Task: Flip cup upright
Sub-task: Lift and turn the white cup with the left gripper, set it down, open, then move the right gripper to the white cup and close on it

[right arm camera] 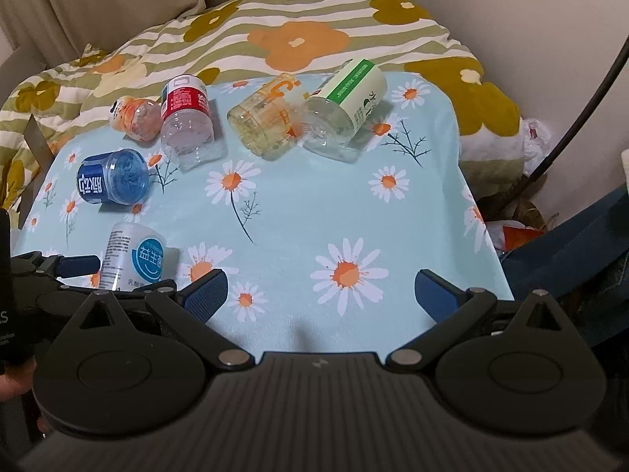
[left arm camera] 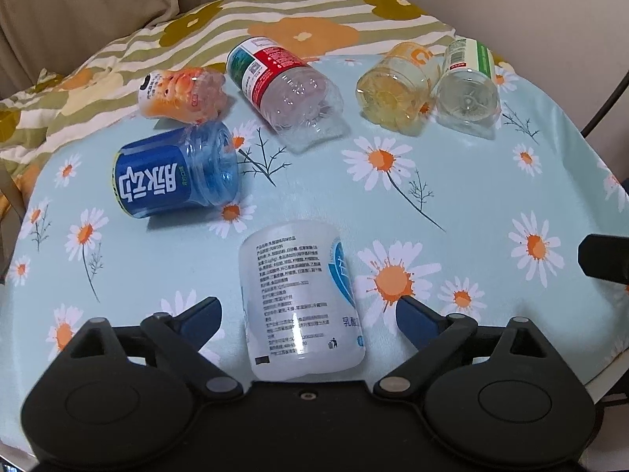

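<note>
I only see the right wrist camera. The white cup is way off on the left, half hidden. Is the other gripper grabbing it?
Observer: Not yet. In the left wrist view the white cup lies on its side between the left gripper fingers, which are open with gaps on both sides.
Operator: What's written on it?
Observer: The side facing the left camera carries a block of small black print, too small to read.
Operator: Is the blue cup touching anything?
Observer: The blue cup lies on its side, and the small orange cup sits right against its upper edge.
Operator: And my gripper?
Observer: The right gripper is open over bare tablecloth.
</note>
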